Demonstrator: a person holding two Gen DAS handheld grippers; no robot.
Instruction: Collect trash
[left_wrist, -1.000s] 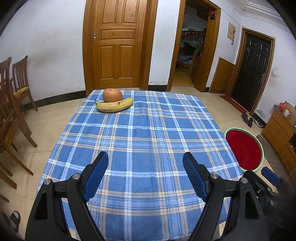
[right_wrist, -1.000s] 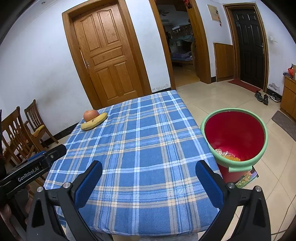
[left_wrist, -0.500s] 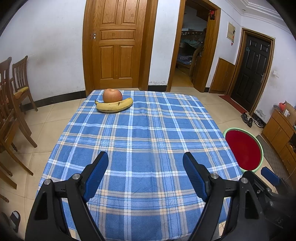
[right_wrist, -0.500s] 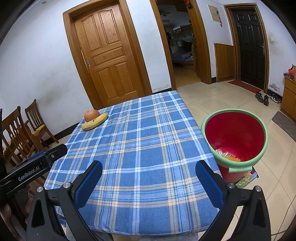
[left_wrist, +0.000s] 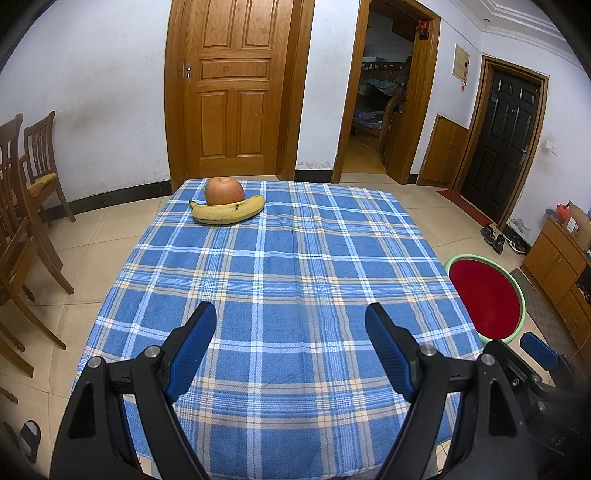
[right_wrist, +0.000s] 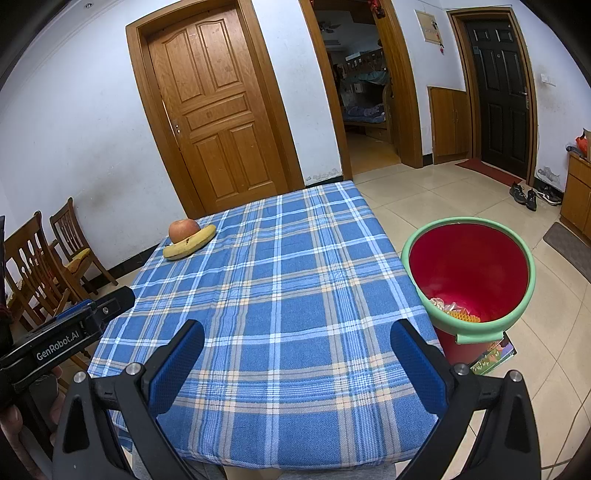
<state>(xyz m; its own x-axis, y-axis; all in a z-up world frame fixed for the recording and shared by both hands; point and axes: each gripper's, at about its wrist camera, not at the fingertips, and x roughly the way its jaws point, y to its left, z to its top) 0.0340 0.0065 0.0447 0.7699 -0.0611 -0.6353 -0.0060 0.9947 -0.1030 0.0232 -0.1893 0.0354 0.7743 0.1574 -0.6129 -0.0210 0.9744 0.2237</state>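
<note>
The left gripper (left_wrist: 290, 332) hangs over the near edge of the desk (left_wrist: 280, 266) with its blue-padded fingers (left_wrist: 192, 347) spread wide apart and nothing between them. The right gripper (right_wrist: 297, 354) sits beside it, a little further toward the bin side, fingers (right_wrist: 417, 365) likewise spread and empty. Under both lies the blue plaid cloth (right_wrist: 280, 288) that covers the desk. At the far left corner an apple (left_wrist: 224, 191) rests just behind a banana (left_wrist: 227, 212), the two touching. On the floor just beside the desk's right edge stands a red bin (right_wrist: 469, 266) with a green rim, and at its bottom lies some trash (right_wrist: 452, 310), pale and yellow-orange wrappers by the look of them. A colourful printed sheet (right_wrist: 493, 356) lies on the tiles at the bin's base. Wooden chairs (left_wrist: 26, 206) stand off to the left.
</note>
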